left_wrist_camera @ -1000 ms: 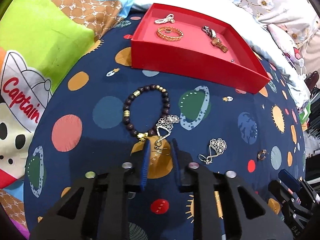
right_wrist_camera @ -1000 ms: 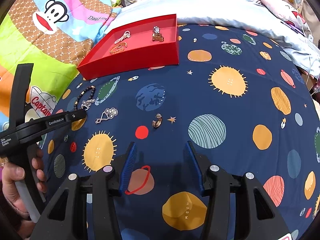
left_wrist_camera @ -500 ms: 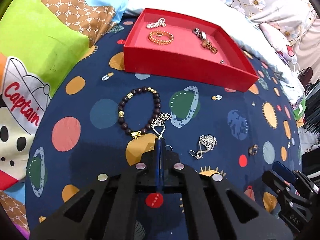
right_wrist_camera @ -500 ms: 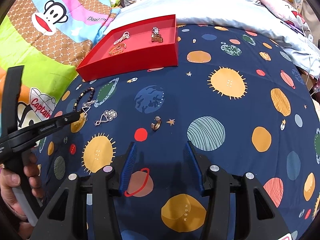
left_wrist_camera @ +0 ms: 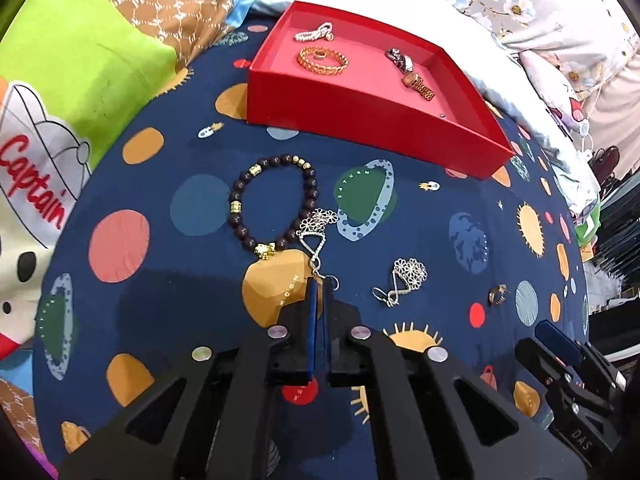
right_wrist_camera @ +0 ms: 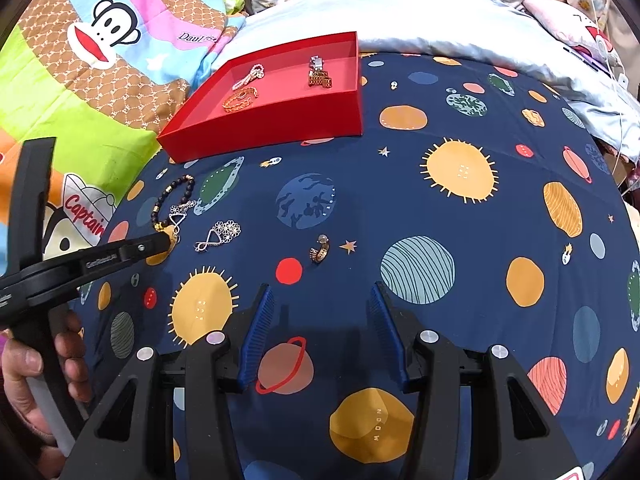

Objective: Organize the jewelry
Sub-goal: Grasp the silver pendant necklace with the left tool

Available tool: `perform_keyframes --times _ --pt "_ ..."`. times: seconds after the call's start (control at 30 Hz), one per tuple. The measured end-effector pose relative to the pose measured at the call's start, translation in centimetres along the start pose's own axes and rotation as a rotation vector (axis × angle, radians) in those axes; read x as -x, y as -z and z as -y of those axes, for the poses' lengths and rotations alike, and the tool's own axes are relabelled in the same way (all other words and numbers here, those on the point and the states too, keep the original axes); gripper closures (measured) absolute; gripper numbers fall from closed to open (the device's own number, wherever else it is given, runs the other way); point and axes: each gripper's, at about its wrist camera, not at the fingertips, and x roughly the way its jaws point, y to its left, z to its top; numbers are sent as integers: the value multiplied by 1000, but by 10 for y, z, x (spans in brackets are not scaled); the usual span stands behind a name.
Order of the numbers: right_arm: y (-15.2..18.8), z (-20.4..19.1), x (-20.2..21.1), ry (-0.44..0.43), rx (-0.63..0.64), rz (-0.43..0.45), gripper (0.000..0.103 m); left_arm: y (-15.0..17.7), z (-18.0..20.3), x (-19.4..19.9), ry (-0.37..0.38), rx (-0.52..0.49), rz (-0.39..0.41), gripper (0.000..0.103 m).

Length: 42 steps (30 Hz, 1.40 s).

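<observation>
Left hand-held gripper clenched on the near end of a silver flower earring beside the bead bracelet; right hand-held gripper released, empty, above the bed.

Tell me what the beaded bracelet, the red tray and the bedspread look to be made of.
Beaded bracelet: dark matte beads, possibly wood or stone, with shiny gold-coloured metal spacers.
Red tray: likely matte cardboard; thin, straight, folded-looking walls.
Bedspread: soft printed woven fabric, with faint wrinkles.
</observation>
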Motion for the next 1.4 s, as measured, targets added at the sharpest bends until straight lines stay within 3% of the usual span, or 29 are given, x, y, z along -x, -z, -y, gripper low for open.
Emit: perform_keyframes --times 0.27,0.43,0.53,0.63,0.67,0.7,0.77,1.4 --pt "-3 -2 -5 -6 2 -10 54 -11 3 -13 32 31 5 100" --pt "-4 -3 -7 -10 1 -12 54 -16 6 -13 54 47 17 69" --pt "-5 -3 -7 -12 -2 -13 54 -19 10 -15 33 34 27 68" --pt "-6 -5 -9 -14 -3 -15 54 -21 15 -18 4 10 35 70" --pt "-6 -5 -9 -15 -3 -15 54 -21 16 -18 -4 -1 35 76" --pt "-6 -4 -9 -15 -3 -16 54 -21 17 -20 -10 -13 31 93" --pt "-6 -4 -10 -17 -6 -16 54 -21 16 -21 -13 -18 29 100" --pt "-11 -13 -13 -41 14 -15 53 -8 9 4 23 -55 36 103"
